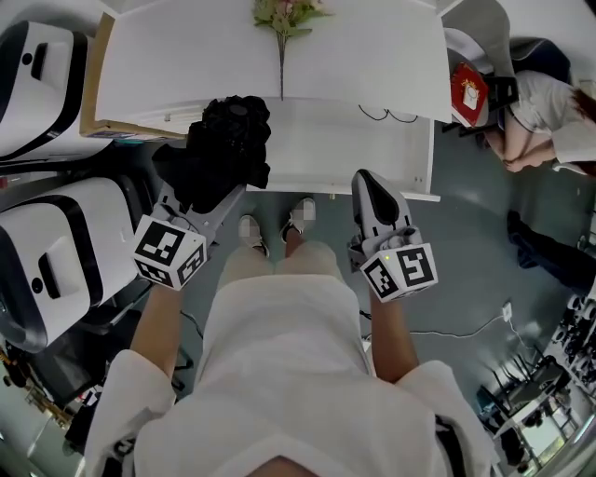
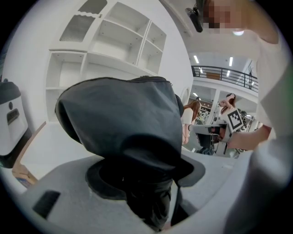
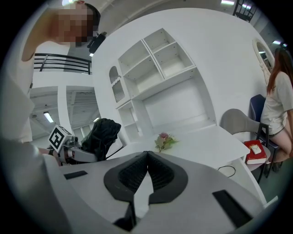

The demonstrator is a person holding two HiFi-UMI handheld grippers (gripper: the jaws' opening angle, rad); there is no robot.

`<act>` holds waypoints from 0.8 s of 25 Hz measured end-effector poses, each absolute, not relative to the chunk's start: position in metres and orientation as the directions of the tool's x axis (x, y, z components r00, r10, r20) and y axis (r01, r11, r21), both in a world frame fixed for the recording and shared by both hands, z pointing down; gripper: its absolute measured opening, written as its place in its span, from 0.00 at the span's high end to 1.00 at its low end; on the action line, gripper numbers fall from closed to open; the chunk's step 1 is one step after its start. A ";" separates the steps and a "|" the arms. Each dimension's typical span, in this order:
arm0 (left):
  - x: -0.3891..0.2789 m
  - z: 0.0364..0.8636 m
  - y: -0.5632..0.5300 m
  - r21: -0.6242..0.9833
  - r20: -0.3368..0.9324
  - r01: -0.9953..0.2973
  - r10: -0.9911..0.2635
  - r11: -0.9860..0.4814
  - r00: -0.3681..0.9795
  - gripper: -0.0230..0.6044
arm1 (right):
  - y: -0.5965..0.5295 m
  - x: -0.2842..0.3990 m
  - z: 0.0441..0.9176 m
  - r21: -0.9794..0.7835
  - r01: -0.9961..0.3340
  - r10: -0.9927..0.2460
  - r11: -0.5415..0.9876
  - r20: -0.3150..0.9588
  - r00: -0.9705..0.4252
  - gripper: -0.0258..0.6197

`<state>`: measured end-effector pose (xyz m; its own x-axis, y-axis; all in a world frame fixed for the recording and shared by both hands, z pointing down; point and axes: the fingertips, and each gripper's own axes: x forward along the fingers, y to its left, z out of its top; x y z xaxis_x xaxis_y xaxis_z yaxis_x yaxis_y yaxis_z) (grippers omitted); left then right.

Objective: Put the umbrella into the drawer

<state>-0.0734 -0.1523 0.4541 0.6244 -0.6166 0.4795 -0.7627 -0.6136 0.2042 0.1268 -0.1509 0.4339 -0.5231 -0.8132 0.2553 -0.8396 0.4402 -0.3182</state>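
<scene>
Between my left jaws sits the folded black umbrella (image 2: 123, 119), clamped low down, its bunched fabric rising above the pads and filling much of the left gripper view. Seen from above, my left gripper (image 1: 207, 203) carries it at the left end of the open drawer (image 1: 372, 154) under the white desk (image 1: 372, 65). My right gripper (image 3: 147, 157) has its jaws closed together, tips touching, with nothing between them, and it hangs by the drawer's front edge. Farther out, a bunch of flowers (image 1: 284, 17) lies on the desk, and a red book (image 1: 468, 90) rests on a chair to the right.
</scene>
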 end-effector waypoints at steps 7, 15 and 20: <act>-0.053 0.483 -0.171 0.166 0.534 -0.741 -0.573 -0.650 0.622 0.51 | -0.158 0.134 0.455 -0.335 -0.833 -0.797 0.441 0.280 -0.535 0.96; -0.027 0.519 -0.177 0.120 0.610 -0.683 -0.489 -0.720 0.623 0.51 | -0.156 0.146 0.474 -0.355 -0.835 -0.793 0.420 0.303 -0.528 0.96; -0.015 0.538 -0.183 0.089 0.652 -0.647 -0.447 -0.757 0.613 0.51 | -0.156 0.154 0.479 -0.364 -0.835 -0.792 0.412 0.310 -0.525 0.96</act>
<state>-0.0149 -0.1828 0.5383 0.6130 -0.4468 0.6516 -0.6470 -0.7572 0.0894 0.1539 -0.1559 0.4792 -0.5254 -0.7924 0.3099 -0.8354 0.4115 -0.3642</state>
